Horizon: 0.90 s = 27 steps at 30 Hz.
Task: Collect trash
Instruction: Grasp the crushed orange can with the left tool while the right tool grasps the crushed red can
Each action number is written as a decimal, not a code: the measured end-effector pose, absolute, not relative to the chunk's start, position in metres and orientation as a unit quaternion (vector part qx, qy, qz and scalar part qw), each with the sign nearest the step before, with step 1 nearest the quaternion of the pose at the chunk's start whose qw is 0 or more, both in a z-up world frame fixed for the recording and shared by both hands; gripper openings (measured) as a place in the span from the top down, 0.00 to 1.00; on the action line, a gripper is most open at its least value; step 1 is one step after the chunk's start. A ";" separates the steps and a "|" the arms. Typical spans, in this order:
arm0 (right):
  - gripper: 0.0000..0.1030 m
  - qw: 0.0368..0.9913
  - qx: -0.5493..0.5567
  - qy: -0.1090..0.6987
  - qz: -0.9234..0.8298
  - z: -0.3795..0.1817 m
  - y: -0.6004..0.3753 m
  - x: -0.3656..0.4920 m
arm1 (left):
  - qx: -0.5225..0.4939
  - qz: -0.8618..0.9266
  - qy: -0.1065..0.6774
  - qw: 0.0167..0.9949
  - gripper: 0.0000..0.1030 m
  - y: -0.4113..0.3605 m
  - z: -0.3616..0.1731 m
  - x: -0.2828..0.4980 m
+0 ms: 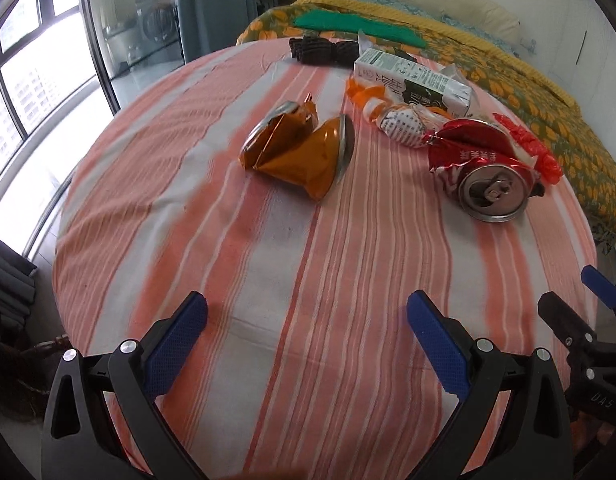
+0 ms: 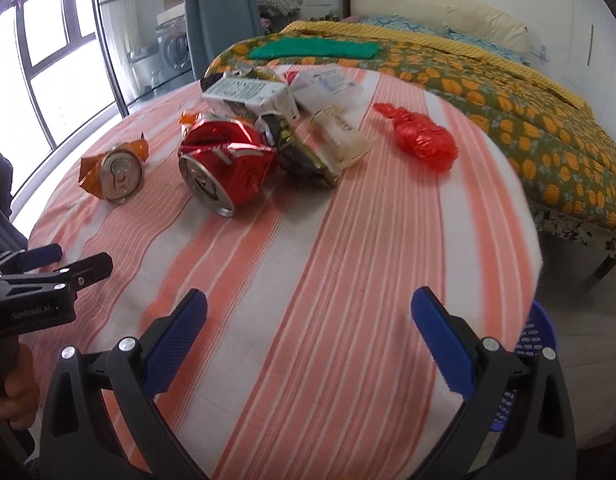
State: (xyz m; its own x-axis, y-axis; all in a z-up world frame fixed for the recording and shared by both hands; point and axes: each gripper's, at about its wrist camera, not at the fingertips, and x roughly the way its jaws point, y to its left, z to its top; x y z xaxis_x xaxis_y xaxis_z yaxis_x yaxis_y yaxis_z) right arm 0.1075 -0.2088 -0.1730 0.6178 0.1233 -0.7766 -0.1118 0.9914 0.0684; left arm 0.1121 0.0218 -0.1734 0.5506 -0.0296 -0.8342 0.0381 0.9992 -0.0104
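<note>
Well beyond the open left tool (image 1: 307,312), orange can (image 1: 297,151), red can (image 1: 482,166)

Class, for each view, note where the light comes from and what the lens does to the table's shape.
Left wrist: window at left is blown out white; the table edge bulges round. Right wrist: window again overexposed; same fisheye bulge, dark corners.

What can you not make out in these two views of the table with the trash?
- Blue basket, right view: mostly hidden behind the table edge; contents unseen.
- Carton print, left view: too small to read.
- Wrappers behind the red can, right view: overlapped, so no count possible.
</note>
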 end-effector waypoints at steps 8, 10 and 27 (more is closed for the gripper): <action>0.04 0.897 -0.011 0.435 0.077 -0.181 -0.205 0.111 | 0.020 -0.017 0.460 0.887 0.04 0.017 -0.176 0.113; 0.04 0.895 -0.006 0.439 0.083 -0.181 -0.208 0.116 | 0.022 -0.022 0.458 0.888 0.04 0.018 -0.175 0.112; 0.09 0.867 0.089 0.425 0.244 -0.151 -0.196 0.175 | 0.057 -0.154 0.423 0.891 0.08 0.045 -0.144 0.177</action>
